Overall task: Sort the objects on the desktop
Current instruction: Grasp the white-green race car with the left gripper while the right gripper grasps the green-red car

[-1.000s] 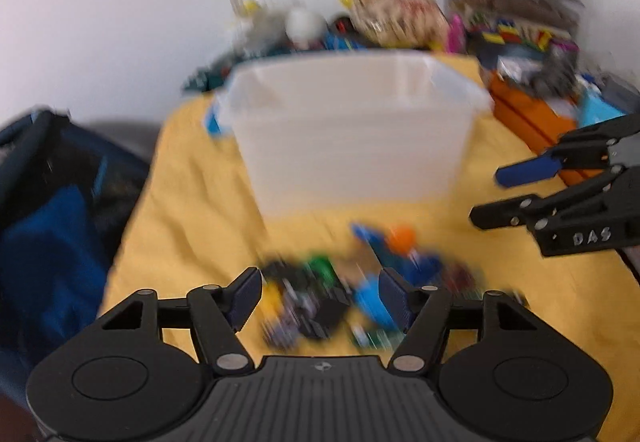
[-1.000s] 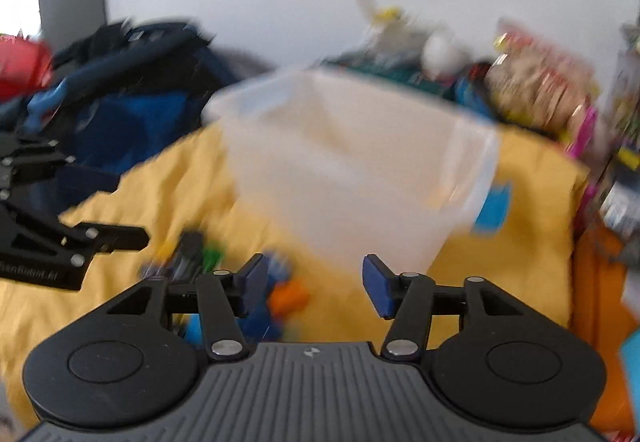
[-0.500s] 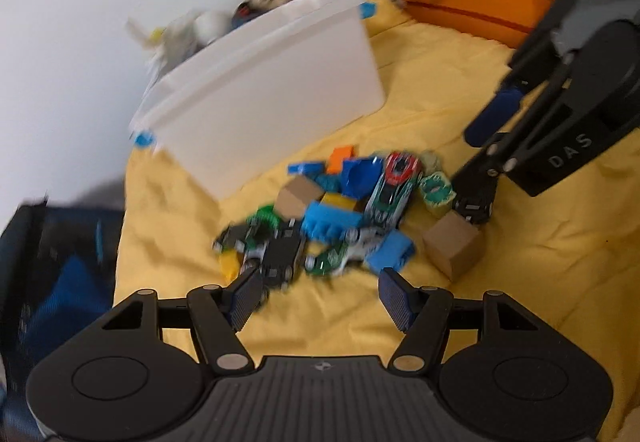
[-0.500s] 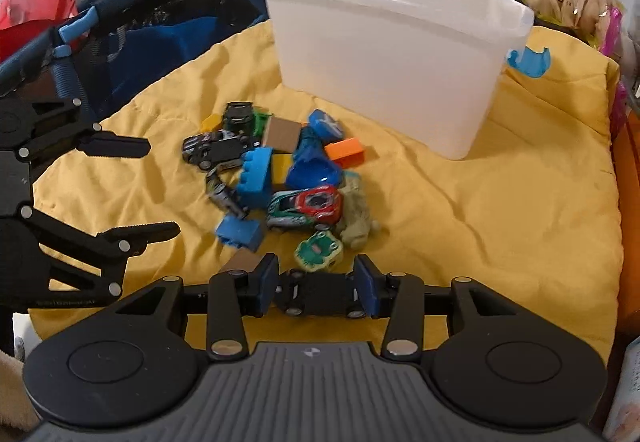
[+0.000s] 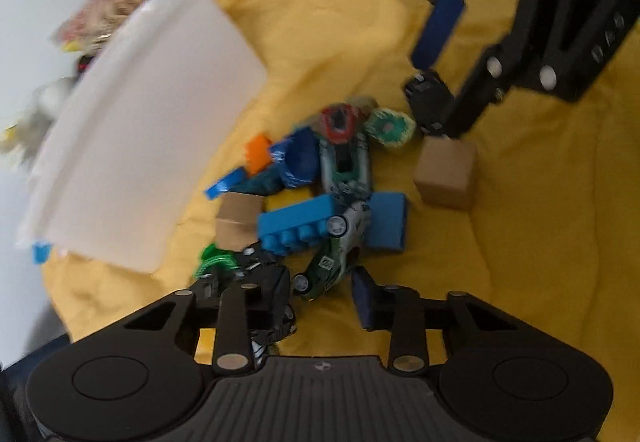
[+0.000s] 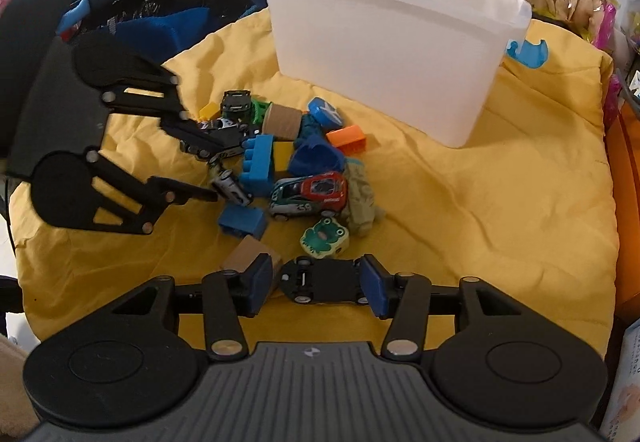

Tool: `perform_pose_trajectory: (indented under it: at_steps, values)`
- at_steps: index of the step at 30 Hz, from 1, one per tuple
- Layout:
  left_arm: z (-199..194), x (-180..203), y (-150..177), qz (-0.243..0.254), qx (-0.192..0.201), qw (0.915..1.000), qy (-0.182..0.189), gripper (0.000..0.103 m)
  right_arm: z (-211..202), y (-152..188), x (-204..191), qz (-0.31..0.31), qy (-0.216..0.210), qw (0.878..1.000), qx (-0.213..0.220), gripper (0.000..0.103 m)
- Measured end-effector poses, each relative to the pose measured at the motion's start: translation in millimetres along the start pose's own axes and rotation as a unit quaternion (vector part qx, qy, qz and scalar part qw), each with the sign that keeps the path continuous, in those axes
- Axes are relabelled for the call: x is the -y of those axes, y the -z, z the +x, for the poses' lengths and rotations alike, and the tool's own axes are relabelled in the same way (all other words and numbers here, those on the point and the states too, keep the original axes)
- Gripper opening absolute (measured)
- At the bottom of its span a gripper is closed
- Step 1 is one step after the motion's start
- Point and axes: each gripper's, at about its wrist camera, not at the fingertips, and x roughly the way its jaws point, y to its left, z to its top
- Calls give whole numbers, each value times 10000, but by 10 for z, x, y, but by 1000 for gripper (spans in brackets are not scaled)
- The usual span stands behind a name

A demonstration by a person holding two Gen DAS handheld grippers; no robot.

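Toy jumble [image 6: 296,170] beside white bin [image 6: 392,58]

Both wrist cameras look steeply down, close over the toy pile [image 6: 288,170] both views share.

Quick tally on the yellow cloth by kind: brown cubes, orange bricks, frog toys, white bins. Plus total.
Brown cubes: 2
Orange bricks: 1
Frog toys: 1
White bins: 1
Total: 5
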Motion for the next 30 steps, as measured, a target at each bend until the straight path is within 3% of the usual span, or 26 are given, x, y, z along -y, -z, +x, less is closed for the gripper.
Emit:
perform_pose_trajectory:
  at_steps: [1,2,4,6,7,10,14,18,20,21,23,26,30]
  values:
    - [13,-24,-12,-161,-76,9997,194,21,3,-8,-6,-15,24,10000,2,52]
    - [7,-107,-23,-595,-143,9971,458,20,3,-22,-13,-52,55,10000,13,52]
    - [-39,-269,34,-1559,-43,9838,886,18,5,-62,-48,-278,144,9995,101,52]
    - [-124,-335,137,-2346,139,9664,1040,17,11,-101,-118,-776,258,9963,267,52]
    - [-174,-340,200,-2757,235,9537,1182,17,29,-115,-159,-1095,347,9928,348,52]
    - [-334,-226,401,-3888,539,9041,1691,17,126,-133,-264,-2179,577,9731,484,50]
    - [-399,65,659,-4871,499,8436,2205,17,283,-134,-334,-3519,416,9343,381,50]
    - [-366,318,887,-5439,385,8041,2369,17,442,-165,-377,-4174,210,9082,230,50]
    - [-346,327,946,-5617,431,7913,2376,18,522,-176,-397,-4299,155,9027,138,49]
    - [-347,338,964,-5665,422,7890,2342,20,555,-193,-401,-4284,58,9035,53,49]
    - [-392,319,981,-5687,417,7931,2142,24,576,-208,-403,-4166,49,9091,-18,46]
    - [-435,255,869,-5519,350,8169,1640,38,546,-174,-418,-4081,169,9128,-46,40]
    - [-523,244,809,-5353,277,8349,1253,43,420,-139,-383,-3728,251,9276,-4,35]
